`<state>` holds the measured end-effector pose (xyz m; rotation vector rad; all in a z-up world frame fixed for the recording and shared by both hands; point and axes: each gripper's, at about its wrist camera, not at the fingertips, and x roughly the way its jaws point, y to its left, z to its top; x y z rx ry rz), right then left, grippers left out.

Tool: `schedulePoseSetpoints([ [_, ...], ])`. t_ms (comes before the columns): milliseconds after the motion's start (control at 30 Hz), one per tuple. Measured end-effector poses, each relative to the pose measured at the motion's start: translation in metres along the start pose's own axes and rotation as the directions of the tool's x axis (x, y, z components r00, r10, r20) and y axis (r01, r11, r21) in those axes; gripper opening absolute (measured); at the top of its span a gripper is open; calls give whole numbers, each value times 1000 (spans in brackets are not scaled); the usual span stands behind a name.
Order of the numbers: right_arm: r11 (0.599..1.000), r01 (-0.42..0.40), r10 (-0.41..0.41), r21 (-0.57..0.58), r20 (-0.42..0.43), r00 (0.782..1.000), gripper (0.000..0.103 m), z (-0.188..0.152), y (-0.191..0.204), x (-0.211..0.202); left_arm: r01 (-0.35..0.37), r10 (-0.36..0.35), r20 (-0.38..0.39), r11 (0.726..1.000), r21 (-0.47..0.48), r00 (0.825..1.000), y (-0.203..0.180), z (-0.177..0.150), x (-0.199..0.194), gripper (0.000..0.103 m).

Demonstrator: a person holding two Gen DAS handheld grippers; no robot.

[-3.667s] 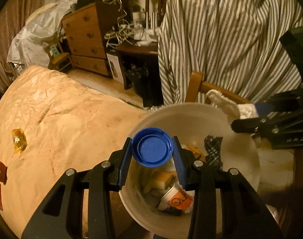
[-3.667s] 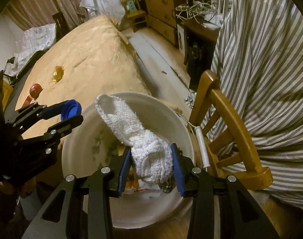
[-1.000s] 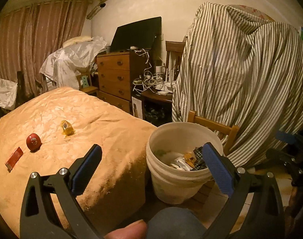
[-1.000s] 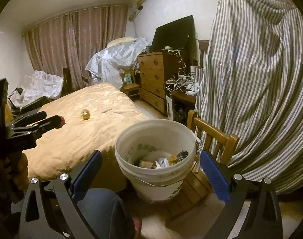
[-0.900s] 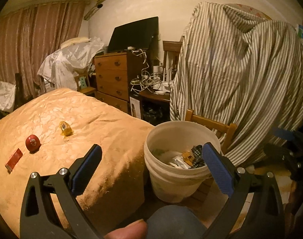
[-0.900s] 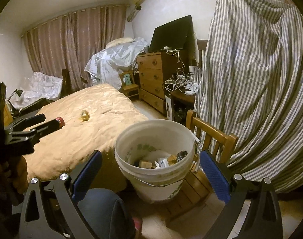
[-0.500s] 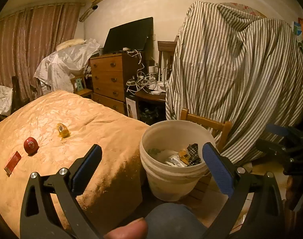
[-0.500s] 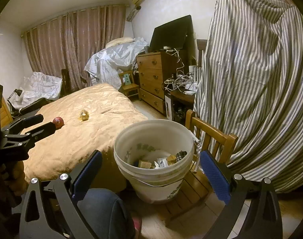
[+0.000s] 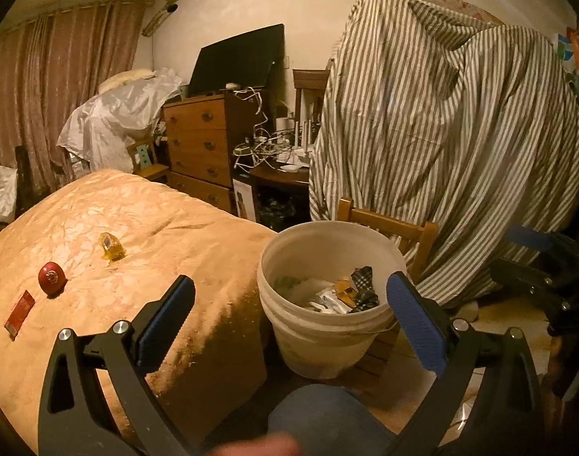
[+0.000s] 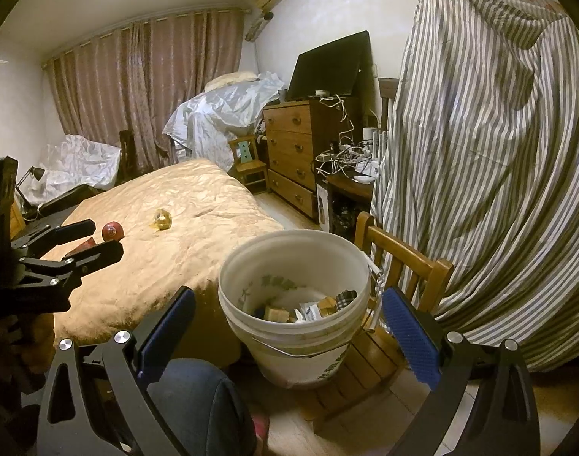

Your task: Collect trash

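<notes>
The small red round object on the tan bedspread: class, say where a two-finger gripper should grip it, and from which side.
Grip the small red round object across its widest middle, coming from above. It sits free on the tan bedspread, apart from the flat red packet and the yellow wrapper, so the left gripper, already open, has room either side.

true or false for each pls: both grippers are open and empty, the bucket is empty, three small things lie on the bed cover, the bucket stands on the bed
1. Left gripper and right gripper are open and hold nothing: true.
2. The bucket is empty: false, it has trash inside.
3. Three small things lie on the bed cover: true, a red ball, a yellow wrapper and a red packet.
4. The bucket stands on the bed: false, it sits on a low wooden chair beside the bed.
</notes>
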<state>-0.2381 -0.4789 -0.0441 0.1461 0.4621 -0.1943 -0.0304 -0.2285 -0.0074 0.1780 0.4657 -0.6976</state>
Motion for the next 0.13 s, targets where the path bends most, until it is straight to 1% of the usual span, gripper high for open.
schedulePoseSetpoints([
  [133, 1000, -6, 6, -6, -8, 1000, 98, 0, -1, 4, -14, 14, -1, 1000, -4, 1000, -1, 0, 1, 97],
])
